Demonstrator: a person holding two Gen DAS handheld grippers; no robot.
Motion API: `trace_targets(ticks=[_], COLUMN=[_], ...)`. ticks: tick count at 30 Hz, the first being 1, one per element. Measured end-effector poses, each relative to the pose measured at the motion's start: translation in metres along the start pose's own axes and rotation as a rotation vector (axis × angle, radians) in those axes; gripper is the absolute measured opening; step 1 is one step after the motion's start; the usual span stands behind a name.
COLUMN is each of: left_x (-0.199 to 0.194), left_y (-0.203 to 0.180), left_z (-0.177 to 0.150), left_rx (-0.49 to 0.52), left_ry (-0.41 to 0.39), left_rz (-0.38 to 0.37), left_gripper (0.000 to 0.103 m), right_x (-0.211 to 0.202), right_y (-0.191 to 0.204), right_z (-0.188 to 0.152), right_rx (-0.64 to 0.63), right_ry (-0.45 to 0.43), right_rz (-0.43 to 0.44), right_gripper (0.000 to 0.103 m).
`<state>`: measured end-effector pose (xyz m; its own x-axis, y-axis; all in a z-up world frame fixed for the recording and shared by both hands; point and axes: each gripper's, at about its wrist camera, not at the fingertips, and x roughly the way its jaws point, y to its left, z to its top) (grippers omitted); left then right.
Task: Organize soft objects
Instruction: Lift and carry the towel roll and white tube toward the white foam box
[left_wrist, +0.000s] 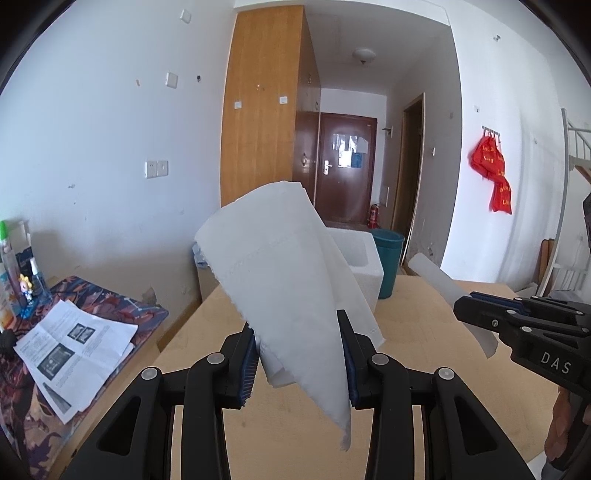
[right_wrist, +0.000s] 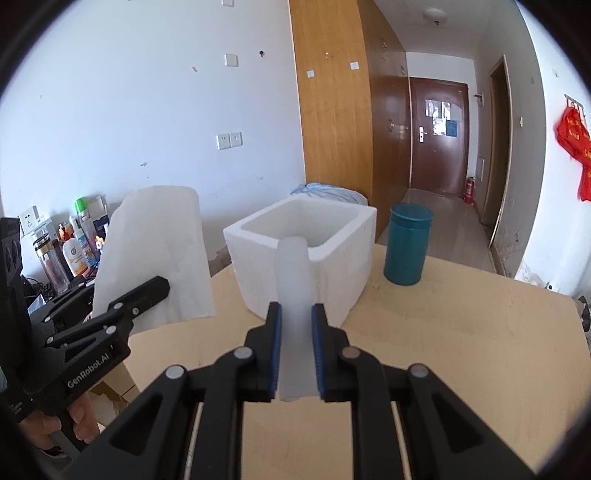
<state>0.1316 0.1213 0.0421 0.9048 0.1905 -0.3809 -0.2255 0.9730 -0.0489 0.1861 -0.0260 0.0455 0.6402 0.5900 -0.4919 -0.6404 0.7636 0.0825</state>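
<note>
Pale wooden table (right_wrist: 461, 332) carries white foam box (right_wrist: 303, 254), open top, with teal canister (right_wrist: 406, 243) just beside. Left gripper (left_wrist: 299, 354) pinches white paper towel sheet (left_wrist: 284, 258), raised above table. Right gripper (right_wrist: 295, 354), jaws pressed narrow, clamps folded white strip (right_wrist: 293, 280) before box.

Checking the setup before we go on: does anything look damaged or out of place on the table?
Nothing is spilled. The paper towel in the left gripper has ragged, torn edges and hangs crumpled. The foam box and teal canister stand upright.
</note>
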Motion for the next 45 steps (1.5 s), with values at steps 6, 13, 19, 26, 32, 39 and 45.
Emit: trace_targets(ticks=[6, 13, 19, 26, 32, 39, 45], left_x=[0.015, 0.028, 0.047, 0.068, 0.085, 0.106, 0.119], left_y=[0.002, 0.000, -0.002, -0.002, -0.002, -0.002, -0.003], left_z=[0.013, 0.027, 0.040, 0.049, 0.060, 0.066, 0.073], left_rx=[0.004, 0.009, 0.010, 0.006, 0.011, 0.009, 0.014], left_ry=[0.008, -0.003, -0.004, 0.009, 0.010, 0.026, 0.035], left_rz=[-0.002, 0.003, 0.008, 0.009, 0.025, 0.032, 0.034], left_gripper=[0.039, 0.039, 0.039, 0.039, 0.039, 0.039, 0.039], right_x=[0.013, 0.025, 0.041, 0.057, 0.072, 0.087, 0.096], right_y=[-0.001, -0.006, -0.010, -0.015, -0.019, -0.021, -0.027], right_z=[0.013, 0.027, 0.037, 0.046, 0.055, 0.065, 0.071], right_rx=[-0.006, -0.004, -0.004, -0.011, -0.013, -0.022, -0.028], right_ry=[0.003, -0.001, 0.005, 0.020, 0.037, 0.049, 0.054], right_rz=[0.002, 0.008, 0.008, 0.007, 0.002, 0.004, -0.004], right_gripper=[0.019, 0.019, 0.019, 0.019, 0.019, 0.019, 0.019])
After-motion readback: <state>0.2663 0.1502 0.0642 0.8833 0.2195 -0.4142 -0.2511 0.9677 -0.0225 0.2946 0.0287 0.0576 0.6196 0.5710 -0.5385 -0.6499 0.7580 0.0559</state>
